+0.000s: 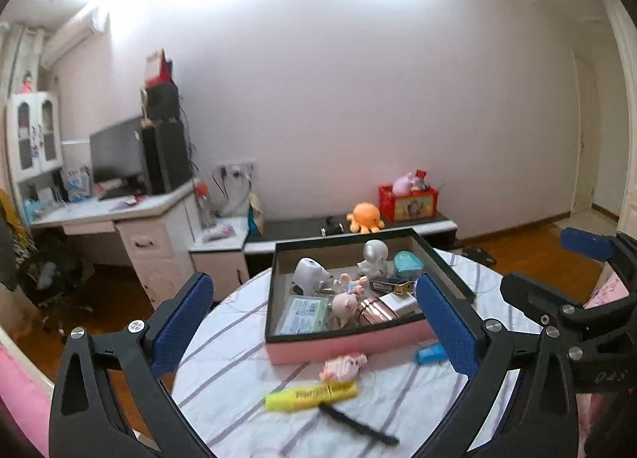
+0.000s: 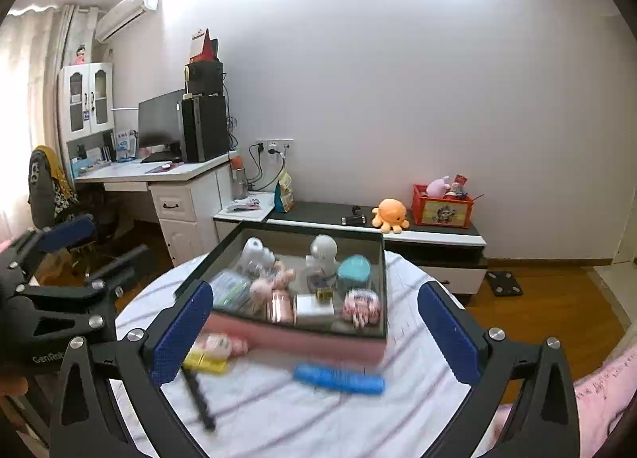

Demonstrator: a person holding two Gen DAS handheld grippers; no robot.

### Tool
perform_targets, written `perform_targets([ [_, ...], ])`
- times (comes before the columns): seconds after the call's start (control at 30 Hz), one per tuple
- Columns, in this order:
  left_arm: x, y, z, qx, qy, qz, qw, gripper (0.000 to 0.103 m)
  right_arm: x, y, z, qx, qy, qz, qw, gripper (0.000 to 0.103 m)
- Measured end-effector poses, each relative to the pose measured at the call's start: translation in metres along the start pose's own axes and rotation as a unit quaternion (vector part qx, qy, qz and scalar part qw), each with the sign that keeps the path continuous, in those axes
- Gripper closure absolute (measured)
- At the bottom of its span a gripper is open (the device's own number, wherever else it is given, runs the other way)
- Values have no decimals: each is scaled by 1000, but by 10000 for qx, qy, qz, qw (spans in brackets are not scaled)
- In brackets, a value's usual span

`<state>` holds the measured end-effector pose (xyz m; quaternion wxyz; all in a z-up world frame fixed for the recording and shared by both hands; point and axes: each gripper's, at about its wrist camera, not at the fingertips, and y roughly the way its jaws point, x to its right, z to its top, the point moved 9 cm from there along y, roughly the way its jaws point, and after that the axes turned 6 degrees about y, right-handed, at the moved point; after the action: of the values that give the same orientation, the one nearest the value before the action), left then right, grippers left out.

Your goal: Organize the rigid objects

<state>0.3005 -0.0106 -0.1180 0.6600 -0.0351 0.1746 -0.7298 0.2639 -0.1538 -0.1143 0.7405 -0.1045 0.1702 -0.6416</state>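
Observation:
A pink box (image 1: 350, 342) with dark inner walls stands on the round striped table (image 1: 239, 410); it also shows in the right wrist view (image 2: 302, 338). It holds several small toys and boxes. In front of it lie a yellow highlighter (image 1: 310, 394), a pink packet (image 1: 344, 364), a black pen (image 1: 358, 424) and a blue object (image 2: 338, 378). My left gripper (image 1: 314, 326) is open and empty, above the table near the box front. My right gripper (image 2: 314, 330) is open and empty, also before the box. The right gripper shows at the right of the left wrist view (image 1: 557, 279).
Behind the table stand a white desk (image 2: 159, 175) with a monitor and computer tower, and a low dark TV bench (image 2: 398, 227) with an orange plush octopus (image 2: 390, 215) and a red toy box (image 2: 442, 207). Wooden floor lies to the right. Pink fabric (image 2: 597, 390) lies at the lower right.

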Motion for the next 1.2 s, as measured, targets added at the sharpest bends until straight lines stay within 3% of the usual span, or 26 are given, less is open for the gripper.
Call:
perform_targets([
  [0.17, 5, -40, -7, 170, -83, -86, 9998, 0, -1, -43, -12, 280, 107, -135, 9995, 0],
  [0.4, 10, -70, -12, 310, -68, 148, 9994, 0, -5, -76, -18, 486, 113, -199, 9986, 0],
  [0.83, 11, -58, -22, 145, 24, 261, 9996, 0, 1, -62, -28, 379, 86, -311, 9988, 0],
  [1.03, 12, -32, -42, -191, -91, -66, 9998, 0, 9, -39, -41, 100, 2, -368, 9993, 0],
  [1.2, 2, 6, -89, -905, -248, -105, 9955, 0, 28, 0, -68, -478, -40, -418, 9980, 0],
])
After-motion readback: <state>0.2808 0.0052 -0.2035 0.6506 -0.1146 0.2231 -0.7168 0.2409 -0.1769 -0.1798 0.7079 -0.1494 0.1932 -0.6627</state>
